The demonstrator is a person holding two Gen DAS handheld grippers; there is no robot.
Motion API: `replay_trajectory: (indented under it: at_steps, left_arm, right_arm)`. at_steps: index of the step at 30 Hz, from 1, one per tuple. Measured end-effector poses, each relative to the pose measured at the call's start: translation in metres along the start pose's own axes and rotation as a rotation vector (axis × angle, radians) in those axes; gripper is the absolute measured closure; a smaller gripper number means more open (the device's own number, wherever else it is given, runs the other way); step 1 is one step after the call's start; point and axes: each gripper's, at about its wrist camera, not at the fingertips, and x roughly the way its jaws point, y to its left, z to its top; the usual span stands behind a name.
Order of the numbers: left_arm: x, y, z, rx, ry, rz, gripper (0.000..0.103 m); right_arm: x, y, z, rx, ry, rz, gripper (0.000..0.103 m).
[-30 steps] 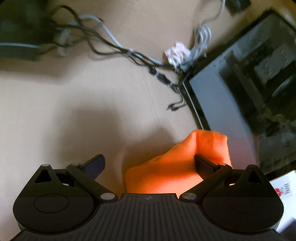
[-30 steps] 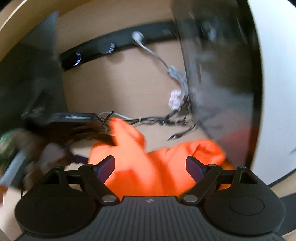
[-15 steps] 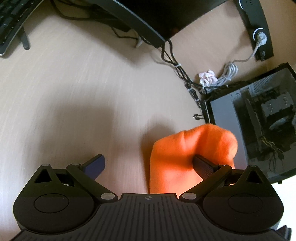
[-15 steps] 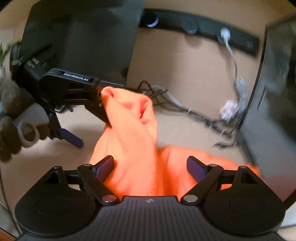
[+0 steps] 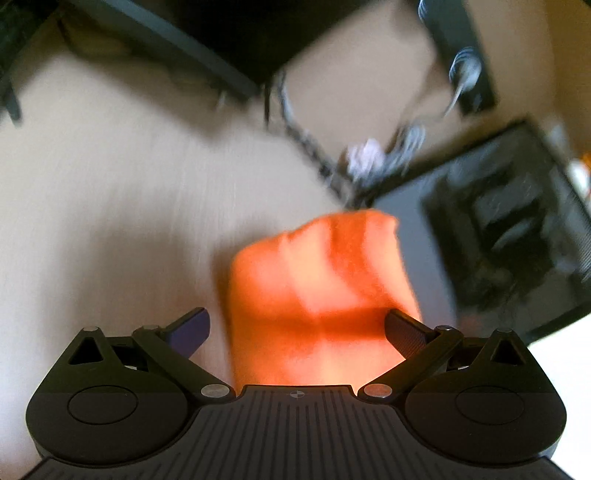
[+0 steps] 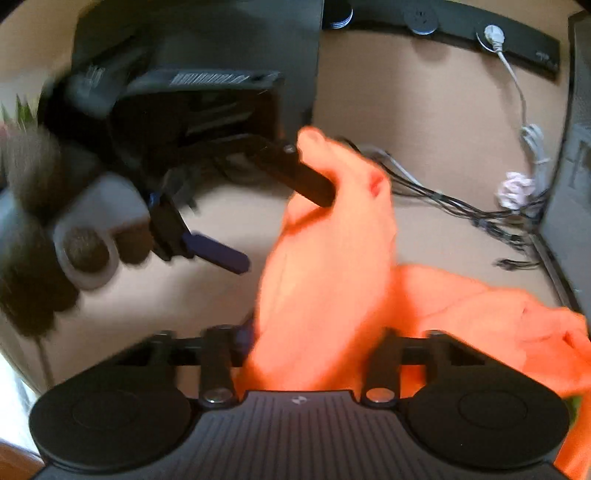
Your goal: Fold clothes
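An orange garment (image 6: 332, 280) hangs above the beige desk. In the left wrist view the garment (image 5: 317, 291) drapes between my left gripper's (image 5: 295, 332) spread fingers, resting on the right finger (image 5: 404, 334); the jaws stand wide open. In the right wrist view the left gripper (image 6: 266, 218) shows at upper left, the cloth hooked over its black finger. My right gripper (image 6: 314, 343) has its fingers drawn in against the cloth, closed on a fold of it. The rest of the garment trails to the right (image 6: 517, 321).
A black computer case (image 5: 509, 236) stands at the right. A cable bundle (image 6: 461, 210) and a crumpled white tissue (image 6: 517, 186) lie on the desk. A black power strip (image 6: 480, 33) is at the back. A monitor base (image 6: 221, 44) is at upper left.
My right gripper has closed on the orange cloth. The left gripper has stayed open and lifted, with the cloth draped over its finger. Both views are blurred from motion.
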Motion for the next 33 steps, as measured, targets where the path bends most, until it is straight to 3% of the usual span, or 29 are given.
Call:
replay_trajectory:
  at_steps: [3, 5, 7, 10, 11, 13, 14, 18, 19, 20, 22, 25, 31, 33]
  left_arm:
    - [-0.029, -0.011, 0.014, 0.007, -0.12, -0.07, 0.0]
    - [-0.04, -0.022, 0.022, 0.027, -0.168, -0.106, 0.0]
    - [-0.035, -0.03, 0.02, 0.047, -0.141, -0.095, 0.0]
    - [-0.009, -0.035, 0.008, 0.051, -0.048, -0.065, 0.0]
    - [0.0, -0.036, 0.003, 0.045, -0.016, -0.056, 0.0]
    - [0.018, -0.039, -0.007, 0.041, 0.048, -0.032, 0.0]
    - [0.026, -0.043, -0.012, 0.054, 0.074, -0.024, 0.0]
    - [0.049, -0.059, -0.026, 0.123, 0.152, 0.006, 0.0]
    - [0.052, -0.064, -0.029, 0.145, 0.161, 0.011, 0.0]
    - [0.054, -0.068, -0.031, 0.163, 0.165, 0.015, 0.0]
    - [0.053, -0.072, -0.032, 0.188, 0.164, 0.026, 0.0]
    - [0.045, -0.07, -0.032, 0.212, 0.15, 0.045, 0.0]
    - [-0.004, -0.045, -0.03, 0.279, 0.034, 0.219, 0.0]
    - [-0.008, -0.037, -0.028, 0.265, 0.03, 0.235, 0.0]
  right_arm:
    - [-0.022, -0.042, 0.015, 0.325, -0.088, 0.149, 0.08]
    - [-0.036, -0.08, 0.004, 0.539, -0.158, 0.163, 0.079]
    - [-0.047, -0.118, -0.022, 0.757, -0.21, 0.109, 0.079]
    - [-0.062, -0.163, -0.085, 1.109, -0.254, -0.055, 0.076]
    - [-0.066, -0.171, -0.103, 1.199, -0.262, -0.115, 0.076]
    - [-0.075, -0.178, -0.121, 1.263, -0.297, -0.173, 0.076]
    - [-0.08, -0.177, -0.12, 1.228, -0.296, -0.216, 0.076]
    - [-0.09, -0.165, -0.105, 0.971, -0.248, -0.402, 0.054]
    - [-0.088, -0.165, -0.103, 0.917, -0.217, -0.426, 0.045]
    - [-0.085, -0.166, -0.103, 0.867, -0.178, -0.44, 0.043]
    - [-0.076, -0.165, -0.1, 0.777, -0.123, -0.411, 0.04]
    - [-0.059, -0.153, -0.086, 0.703, -0.037, -0.262, 0.042]
    - [-0.009, -0.101, -0.056, 0.518, 0.04, -0.073, 0.042]
    - [-0.001, -0.091, -0.048, 0.494, 0.057, -0.015, 0.04]
